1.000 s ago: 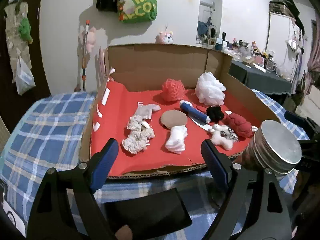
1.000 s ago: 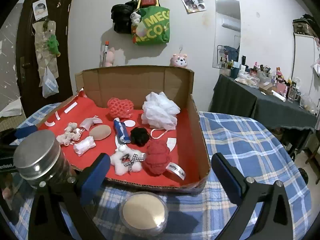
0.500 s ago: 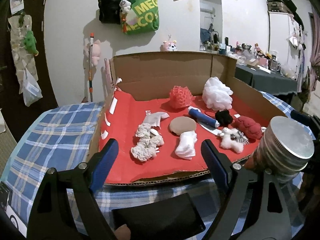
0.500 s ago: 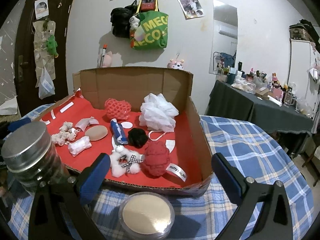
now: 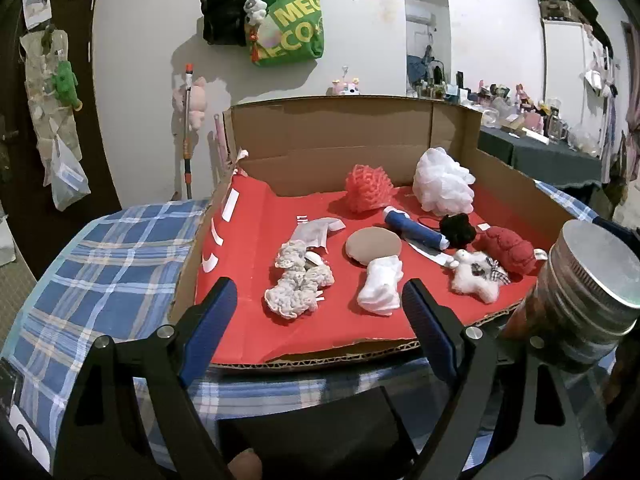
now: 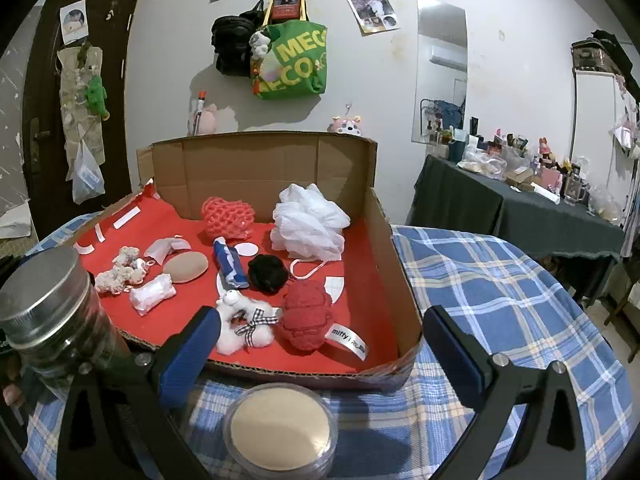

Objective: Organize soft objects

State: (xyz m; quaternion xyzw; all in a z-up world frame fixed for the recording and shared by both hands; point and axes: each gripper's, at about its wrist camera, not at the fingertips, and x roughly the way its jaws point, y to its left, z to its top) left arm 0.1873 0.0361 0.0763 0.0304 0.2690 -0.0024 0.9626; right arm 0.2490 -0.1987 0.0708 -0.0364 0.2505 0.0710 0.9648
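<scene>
A cardboard box [image 5: 352, 136] [image 6: 400, 280] with a red floor holds several soft things: a cream scrunchie [image 5: 298, 282] [image 6: 118, 272], a white rolled cloth [image 5: 380, 284] [image 6: 152, 294], a tan puff [image 5: 373, 245] [image 6: 186, 266], a blue roll [image 5: 414, 233] [image 6: 229, 263], a black pompom [image 5: 457, 229] [image 6: 267, 272], a white plush with a bow [image 5: 476, 276] [image 6: 244, 326], a dark red knit piece [image 5: 508, 249] [image 6: 306, 316], a coral mesh sponge [image 5: 368, 188] [image 6: 227, 218] and a white mesh sponge [image 5: 442, 186] [image 6: 308, 228]. My left gripper [image 5: 320, 328] and right gripper [image 6: 320, 356] are open and empty, in front of the box.
A glass jar with a metal lid [image 5: 580, 296] [image 6: 52, 312] stands by the box's front edge between the grippers. A round clear container with a beige pad [image 6: 280, 428] sits on the blue plaid cloth [image 6: 500, 280]. A dark flat object [image 5: 312, 428] lies below the left gripper.
Both views have tilted up a little and drawn slightly nearer the box. The objects in the box have not moved. Both grippers stay open.
</scene>
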